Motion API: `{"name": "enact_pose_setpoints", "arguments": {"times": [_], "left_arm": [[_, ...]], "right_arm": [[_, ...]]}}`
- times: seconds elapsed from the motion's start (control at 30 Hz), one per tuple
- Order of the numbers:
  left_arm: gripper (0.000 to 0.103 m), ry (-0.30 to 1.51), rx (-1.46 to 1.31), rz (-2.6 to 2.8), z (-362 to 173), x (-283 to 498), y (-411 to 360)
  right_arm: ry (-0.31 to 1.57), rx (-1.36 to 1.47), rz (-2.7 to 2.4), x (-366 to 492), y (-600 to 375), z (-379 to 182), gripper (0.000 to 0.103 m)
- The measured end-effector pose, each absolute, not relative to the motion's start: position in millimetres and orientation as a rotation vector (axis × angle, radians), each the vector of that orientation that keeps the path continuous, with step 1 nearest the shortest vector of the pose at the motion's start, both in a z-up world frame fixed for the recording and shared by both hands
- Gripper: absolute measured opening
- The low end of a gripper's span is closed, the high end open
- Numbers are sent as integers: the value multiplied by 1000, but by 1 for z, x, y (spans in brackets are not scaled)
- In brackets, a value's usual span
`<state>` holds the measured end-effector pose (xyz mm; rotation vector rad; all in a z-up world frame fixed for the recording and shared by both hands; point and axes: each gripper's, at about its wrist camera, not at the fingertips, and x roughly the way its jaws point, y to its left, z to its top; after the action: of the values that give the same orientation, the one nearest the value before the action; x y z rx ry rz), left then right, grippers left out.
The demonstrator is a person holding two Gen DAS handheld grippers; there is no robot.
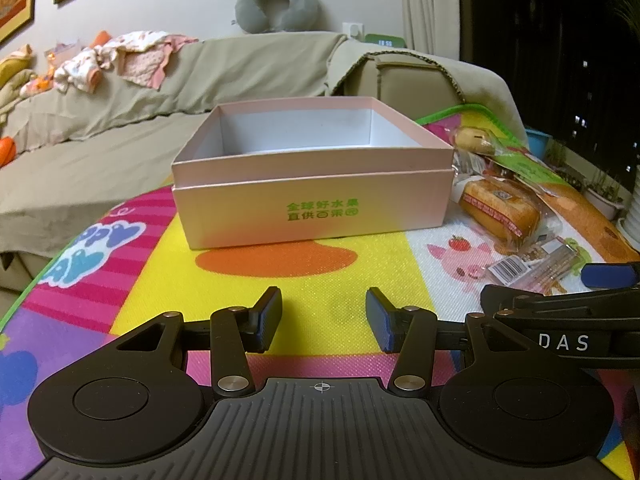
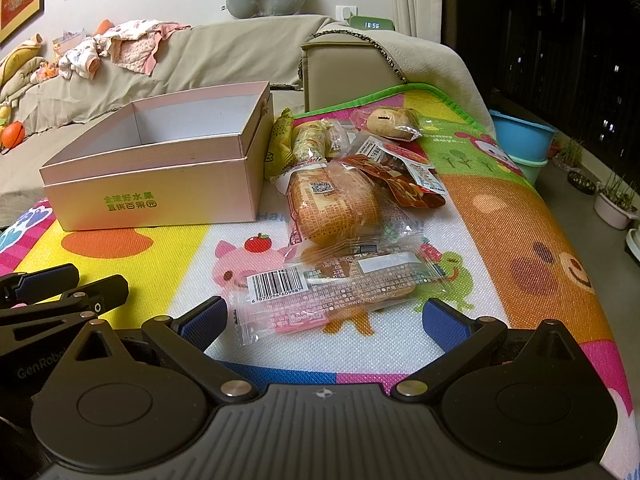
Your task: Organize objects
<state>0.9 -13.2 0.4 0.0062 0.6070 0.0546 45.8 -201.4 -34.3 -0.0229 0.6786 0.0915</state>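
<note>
An open, empty pink box [image 1: 312, 196] with green lettering stands on a colourful play mat [image 1: 320, 272]; it also shows in the right wrist view [image 2: 160, 184]. Right of it lie several wrapped snacks: a clear packet with a barcode [image 2: 336, 292], a wrapped bread loaf [image 2: 334, 208], a red-brown pouch [image 2: 404, 184], a small round cake [image 2: 390, 122]. My left gripper [image 1: 323, 320] is open and empty, in front of the box. My right gripper [image 2: 326, 320] is open wide, its fingertips on either side of the barcode packet's near end, not closed on it.
A covered sofa [image 1: 120, 120] with baby clothes and a grey neck pillow [image 1: 276, 4] lies behind the mat. Blue and green tubs [image 2: 520, 140] and plant pots [image 2: 614, 204] stand at the right, beyond the mat's edge.
</note>
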Motion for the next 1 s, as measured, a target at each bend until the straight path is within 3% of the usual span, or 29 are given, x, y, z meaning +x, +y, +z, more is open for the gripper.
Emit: {"name": "enact_pose_setpoints", "arguments": {"times": [0.77, 1.0], "left_arm": [[50, 657, -35, -1, 15, 9, 5], [50, 458, -53, 67, 70, 15, 46]], "right_arm": [[846, -31, 123, 63, -205, -21, 103], [817, 21, 215, 63, -221, 5, 103]]}}
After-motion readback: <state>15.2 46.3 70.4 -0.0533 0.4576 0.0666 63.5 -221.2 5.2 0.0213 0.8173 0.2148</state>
